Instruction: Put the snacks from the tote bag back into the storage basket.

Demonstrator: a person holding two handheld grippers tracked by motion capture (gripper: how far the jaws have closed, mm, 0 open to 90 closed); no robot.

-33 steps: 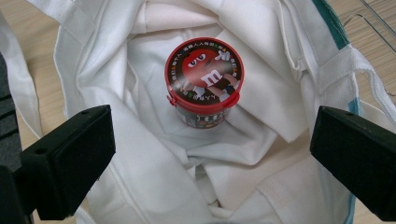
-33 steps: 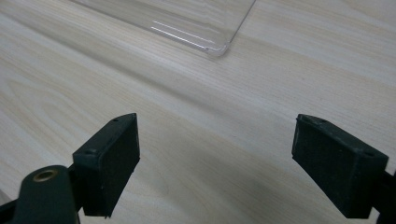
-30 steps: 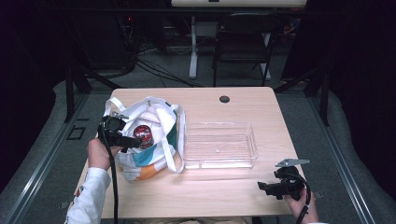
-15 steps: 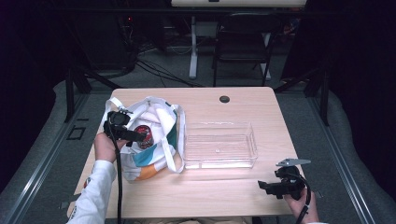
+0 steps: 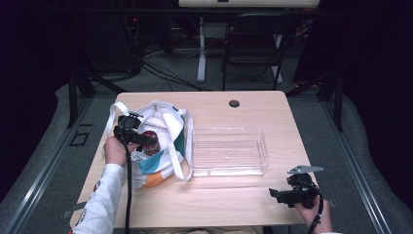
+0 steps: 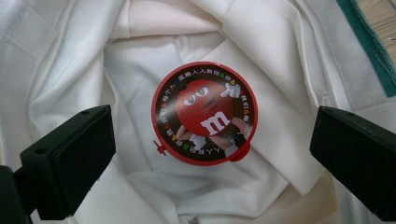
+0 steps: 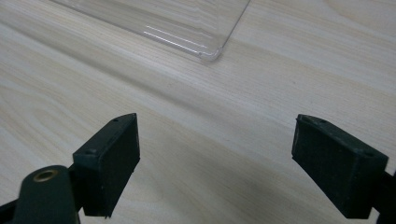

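Against the frame half a second back: left hand-held gripper (image 5: 138,137) shifted slightly toward the far-left part of the bag (image 5: 168,146), body now over the bag's left rim rather than over its middle. Left forearm angled further in from the bottom edge. Tin (image 5: 149,143) more exposed in the high view, no longer covered by the gripper body. Right hand-held gripper (image 5: 281,194) unchanged in position near the front right corner of the worktop (image 5: 253,105). Tray (image 5: 229,157) and bag unmoved.

Left hand-held gripper: open, jaws spread wide, nothing between the pads. In the left gripper view, aimed straight down into the bag mouth, gripper midpoint (image 6: 212,154) falling on the tin. Tin (image 6: 204,113) lying inside the bag on white cloth (image 6: 116,70), round red lid facing the camera, cartoon face and letter "m" readable. Centred between the two jaws, clear of both, white fabric visible on each side. Small red tab at the lid's lower left edge. Depth between pads and lid not determinable.

Bag on the left half of the worktop, mouth open, white with a teal and orange panel, handles splayed outward. Tray just beside the bag on its right, clear plastic.

Right hand-held gripper: open, jaws wide apart, gripping nothing (image 7: 215,163). Held low over bare worktop (image 7: 140,116), a corner of the tray (image 7: 205,49) ahead of the jaws, apart from them.
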